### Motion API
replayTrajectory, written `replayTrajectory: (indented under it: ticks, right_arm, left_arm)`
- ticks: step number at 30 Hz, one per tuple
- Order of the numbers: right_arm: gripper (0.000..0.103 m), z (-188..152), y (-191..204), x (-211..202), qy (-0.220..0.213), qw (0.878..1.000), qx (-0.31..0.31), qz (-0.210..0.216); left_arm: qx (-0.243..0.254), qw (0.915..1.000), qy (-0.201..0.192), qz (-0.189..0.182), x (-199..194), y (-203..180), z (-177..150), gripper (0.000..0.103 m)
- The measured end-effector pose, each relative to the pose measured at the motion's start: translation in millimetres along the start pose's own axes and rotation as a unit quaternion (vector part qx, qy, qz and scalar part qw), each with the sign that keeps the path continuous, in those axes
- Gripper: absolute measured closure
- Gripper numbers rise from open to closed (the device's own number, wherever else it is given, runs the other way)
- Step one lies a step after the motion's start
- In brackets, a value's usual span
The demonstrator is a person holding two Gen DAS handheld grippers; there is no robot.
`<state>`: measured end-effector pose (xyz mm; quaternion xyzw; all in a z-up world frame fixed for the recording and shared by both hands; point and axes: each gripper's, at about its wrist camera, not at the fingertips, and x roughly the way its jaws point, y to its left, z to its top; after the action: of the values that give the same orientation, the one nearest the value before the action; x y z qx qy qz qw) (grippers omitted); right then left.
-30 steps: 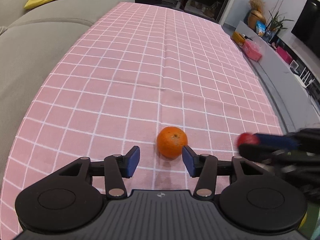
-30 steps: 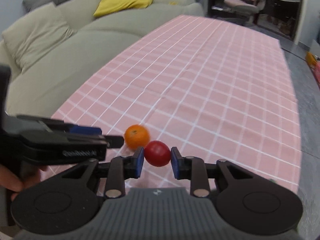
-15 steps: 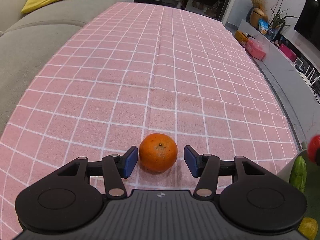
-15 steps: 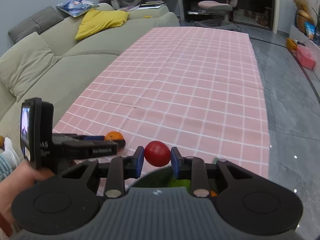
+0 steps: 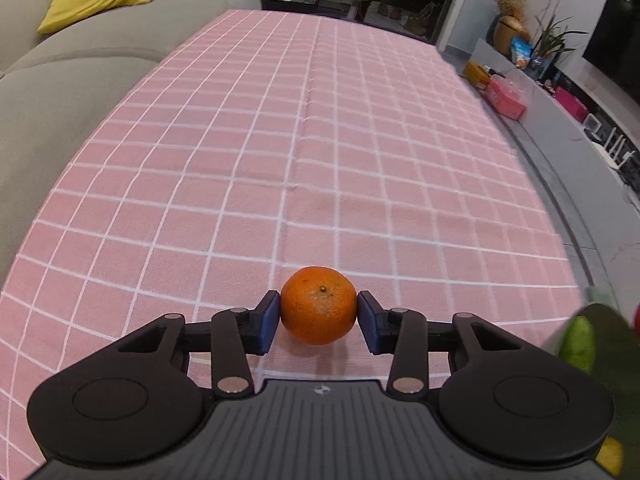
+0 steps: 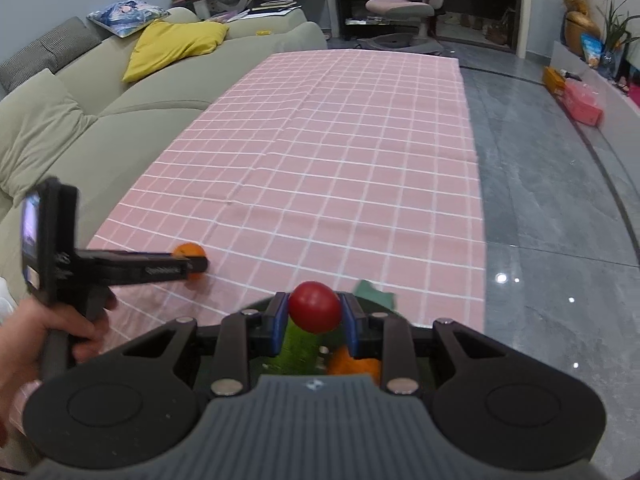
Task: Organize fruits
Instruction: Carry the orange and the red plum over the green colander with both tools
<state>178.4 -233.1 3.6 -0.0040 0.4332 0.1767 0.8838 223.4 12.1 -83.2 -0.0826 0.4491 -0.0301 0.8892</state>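
1. Left wrist view: our left gripper [image 5: 318,320] has its blue pads against both sides of the orange [image 5: 318,305], so we hold it clamped; the fruit sits low over the near part of the pink checked tablecloth [image 5: 320,140], and we cannot tell whether it touches the cloth.
2. At the right edge of that view we see a green fruit [image 5: 578,342] inside a dark green bowl [image 5: 624,400], with a yellow fruit [image 5: 610,454] lower down at the corner.
3. Right wrist view: our right gripper [image 6: 315,320] is clamped on a red tomato [image 6: 315,307], both pads pressing its sides, and it hangs above the bowl [image 6: 298,340] just off the near edge of the cloth.
4. Under the tomato we see green contents and an orange-coloured fruit [image 6: 354,364] in the bowl.
5. To the left in this view, our left hand [image 6: 44,332] grips the other tool, whose tips reach the orange [image 6: 188,251] on the cloth.
6. A grey-green sofa [image 6: 60,132] with a yellow cushion [image 6: 176,46] runs along the left of the table.
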Motion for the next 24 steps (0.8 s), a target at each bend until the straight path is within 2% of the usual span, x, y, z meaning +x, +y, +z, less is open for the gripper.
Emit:
replayTrajectory:
  ticks: [7, 11, 24]
  right_arm:
    - [0.078, -23, -18, -6, 0.026, 0.999, 0.007, -0.021]
    - [0.078, -39, -18, -2, 0.046, 0.998, -0.01, -0.028]
    - [0.078, -55, -13, 26, 0.083, 0.992, -0.066, -0.062]
  left_arm:
    - [0.017, 0.9977, -0.005, -0.065, -39, -27, 8, 0.056]
    - [0.028, 0.995, 0.009, -0.096, -52, -41, 6, 0.056]
    - [0.082, 0.9894, 0.049, -0.109, -65, -78, -11, 0.056]
